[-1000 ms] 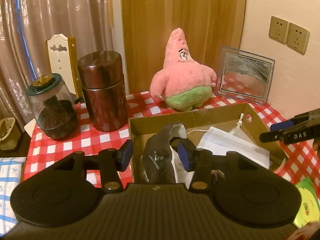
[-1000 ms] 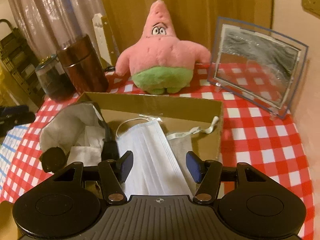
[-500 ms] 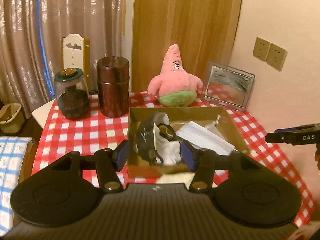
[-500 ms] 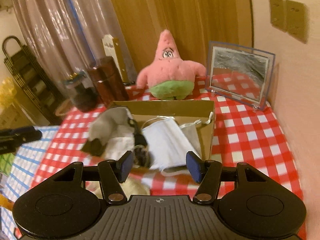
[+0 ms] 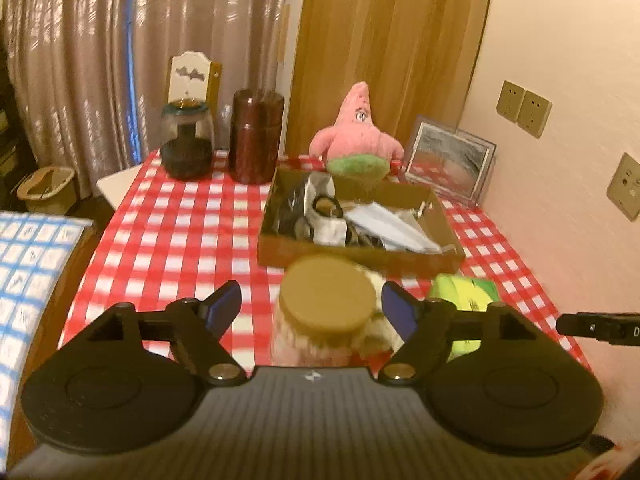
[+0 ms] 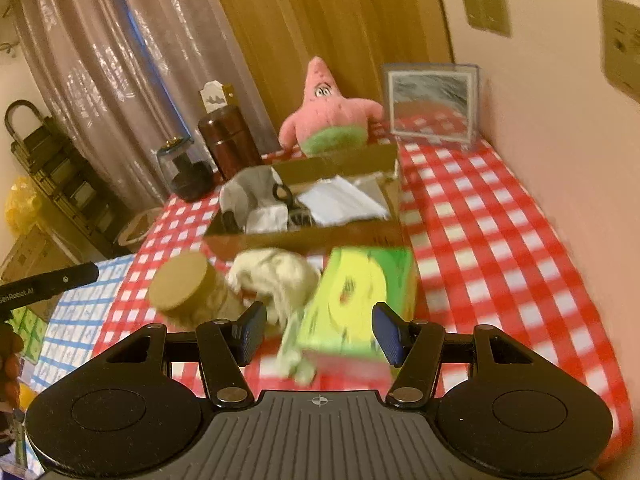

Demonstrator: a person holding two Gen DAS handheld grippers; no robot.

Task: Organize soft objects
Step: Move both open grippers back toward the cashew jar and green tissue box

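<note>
An open cardboard box [image 5: 360,258] on the red-checked table holds a white face mask [image 5: 384,224], grey and white cloths and dark items. Behind it sits a pink star plush [image 5: 356,140]. In front of the box lie a crumpled white fluffy cloth [image 6: 276,276], a cork-lidded jar [image 5: 326,296] and a green-yellow packet [image 6: 360,296]. My left gripper [image 5: 311,309] hovers over the jar with its jaws opening and nothing gripped. My right gripper [image 6: 319,330] hangs open above the packet, its pads clear of it.
A dark brown canister [image 5: 256,136] and a glass jar [image 5: 186,140] stand at the back left. A framed mirror [image 5: 450,160] leans at the back right near the wall. A blue-checked cloth [image 5: 28,264] lies left of the table.
Both grippers have pulled back from the box toward the table's near side. The left jaws have widened. The jar, white cloth and green packet have come into view.
</note>
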